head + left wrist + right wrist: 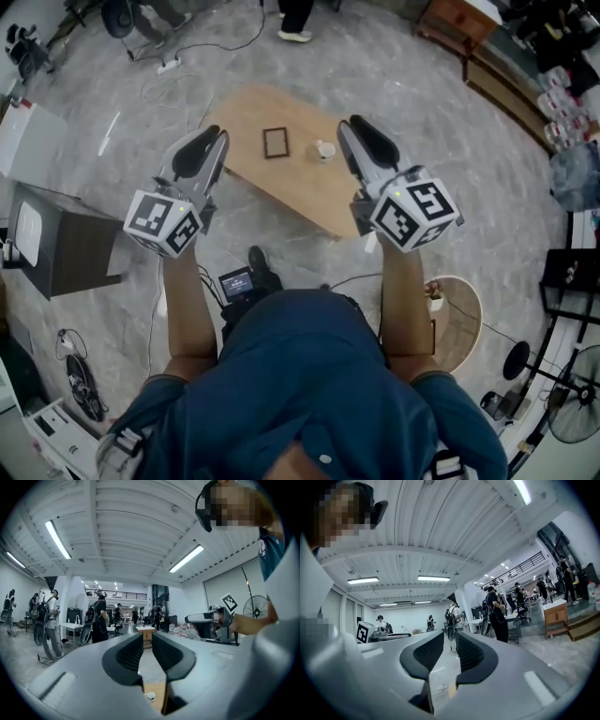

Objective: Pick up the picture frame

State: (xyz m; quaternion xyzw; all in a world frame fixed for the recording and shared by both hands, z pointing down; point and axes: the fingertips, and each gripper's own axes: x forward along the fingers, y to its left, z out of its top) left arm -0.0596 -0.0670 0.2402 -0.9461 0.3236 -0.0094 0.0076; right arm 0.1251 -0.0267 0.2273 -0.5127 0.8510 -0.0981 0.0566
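The left tongs (219, 138) have their jaws drawn together with nothing between them, and their own view (147, 637) shows only open room past the tips. The right tongs (352, 123) look the same, jaws close together and empty (450, 635). Both are held level out in front of the person, above the floor, short of the near edge of the low wooden desk (309, 195).

The picture frame (276, 142) lies flat on that desk at about twelve o'clock from the person, between the lines of the two tongs and well apart from both. A small white cup (324, 150) stands at its three o'clock.

As I judge it, nothing of the task is done yet. The approach, opening the jaws, gripping the frame and lifting it are all left.
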